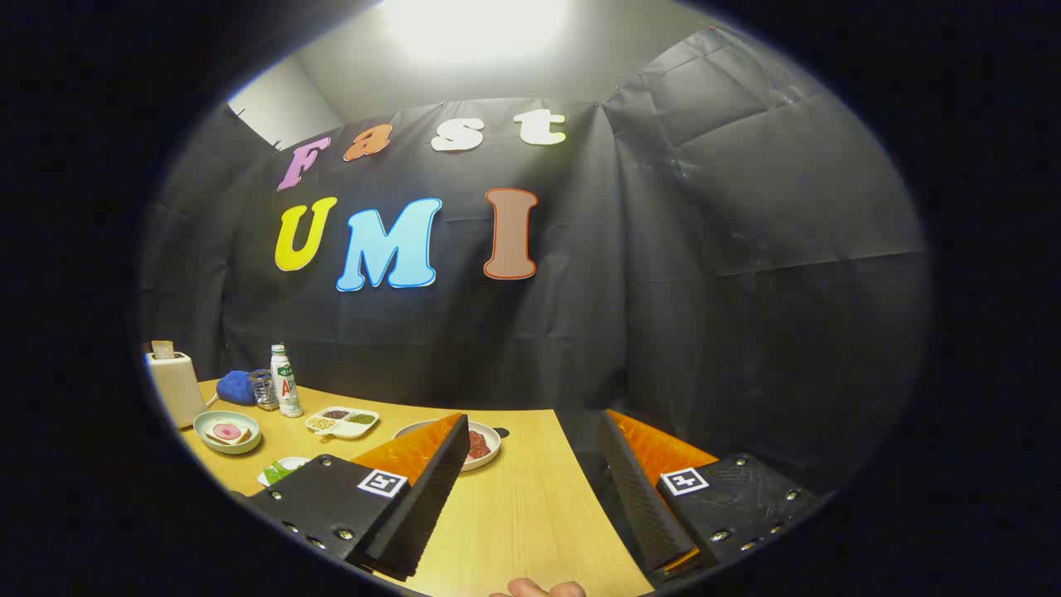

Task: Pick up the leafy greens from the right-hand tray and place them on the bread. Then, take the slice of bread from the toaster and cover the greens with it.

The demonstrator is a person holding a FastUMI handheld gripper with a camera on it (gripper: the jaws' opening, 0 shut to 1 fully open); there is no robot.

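Gripper spread, empty, above tabletop. Greens unpicked; bread slice remains in toaster. Nothing completed.

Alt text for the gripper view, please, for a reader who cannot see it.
The hand-held gripper hangs open and empty above a light wooden table. Beyond its fingers lie a white plate of red food, a divided white tray, a pale green plate with bread, and a cream toaster with a bread slice.
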